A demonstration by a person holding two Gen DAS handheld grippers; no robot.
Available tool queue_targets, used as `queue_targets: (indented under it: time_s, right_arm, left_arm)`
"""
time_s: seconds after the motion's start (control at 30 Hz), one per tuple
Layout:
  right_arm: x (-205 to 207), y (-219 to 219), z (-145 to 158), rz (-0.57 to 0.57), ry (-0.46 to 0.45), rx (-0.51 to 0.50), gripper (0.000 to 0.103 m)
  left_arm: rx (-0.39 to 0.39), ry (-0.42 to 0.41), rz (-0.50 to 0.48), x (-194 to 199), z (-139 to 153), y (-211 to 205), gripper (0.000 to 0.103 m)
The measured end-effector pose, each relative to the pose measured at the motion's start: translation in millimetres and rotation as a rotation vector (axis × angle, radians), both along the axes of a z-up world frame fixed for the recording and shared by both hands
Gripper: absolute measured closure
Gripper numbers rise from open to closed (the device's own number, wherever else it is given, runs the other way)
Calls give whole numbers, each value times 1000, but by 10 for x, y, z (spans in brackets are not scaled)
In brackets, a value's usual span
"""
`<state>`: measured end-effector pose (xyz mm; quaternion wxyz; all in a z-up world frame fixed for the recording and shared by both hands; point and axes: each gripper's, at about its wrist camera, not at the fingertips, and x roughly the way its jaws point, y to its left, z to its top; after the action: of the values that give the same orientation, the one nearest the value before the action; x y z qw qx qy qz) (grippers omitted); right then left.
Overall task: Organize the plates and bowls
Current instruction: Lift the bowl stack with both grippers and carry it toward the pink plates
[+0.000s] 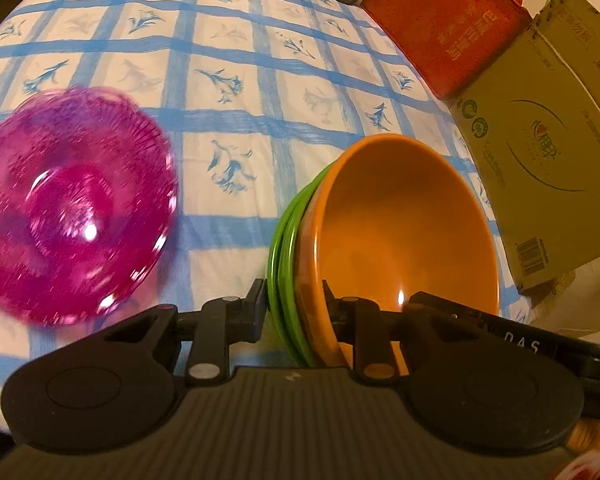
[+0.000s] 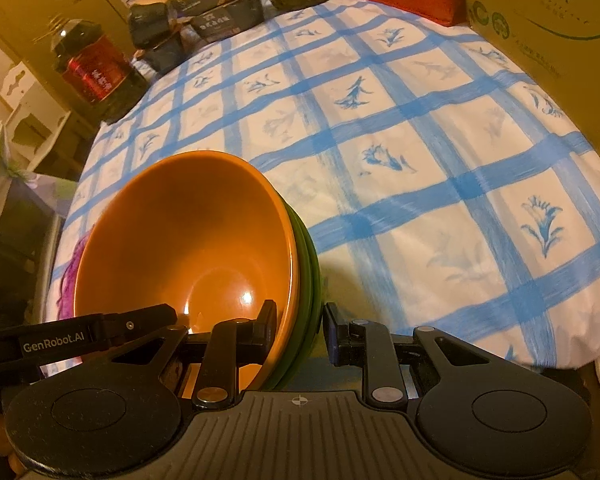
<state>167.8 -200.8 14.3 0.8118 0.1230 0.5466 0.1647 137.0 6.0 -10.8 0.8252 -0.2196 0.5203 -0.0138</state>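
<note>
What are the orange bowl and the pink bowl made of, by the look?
Orange bowl: opaque and glossy with a sharp light glint, so likely melamine or glazed ceramic; can't tell which. Pink bowl: translucent magenta with a ribbed, sparkly texture, probably plastic, possibly glass; motion blur hides detail.

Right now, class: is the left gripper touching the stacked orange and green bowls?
Touching. In the left wrist view, the left gripper clamps the stack's rim, one finger against the green bowl, the other inside the orange bowl.

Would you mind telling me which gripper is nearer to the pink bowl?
Left. The left gripper, clamped on the orange bowl and green bowls, has the pink bowl just beside it; the right gripper grips the stack's opposite rim.
</note>
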Motion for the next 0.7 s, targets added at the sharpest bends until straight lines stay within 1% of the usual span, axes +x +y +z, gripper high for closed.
queue_targets:
  time_s: [0.3, 0.7]
  right_arm:
    - [-341, 155, 57, 51, -9, 13, 78]
    - [-673, 482, 132, 143, -27, 18, 78]
  left_arm:
    - [15, -12, 43, -463, 83, 137, 81]
    - [4, -29, 135, -994, 165, 446, 81]
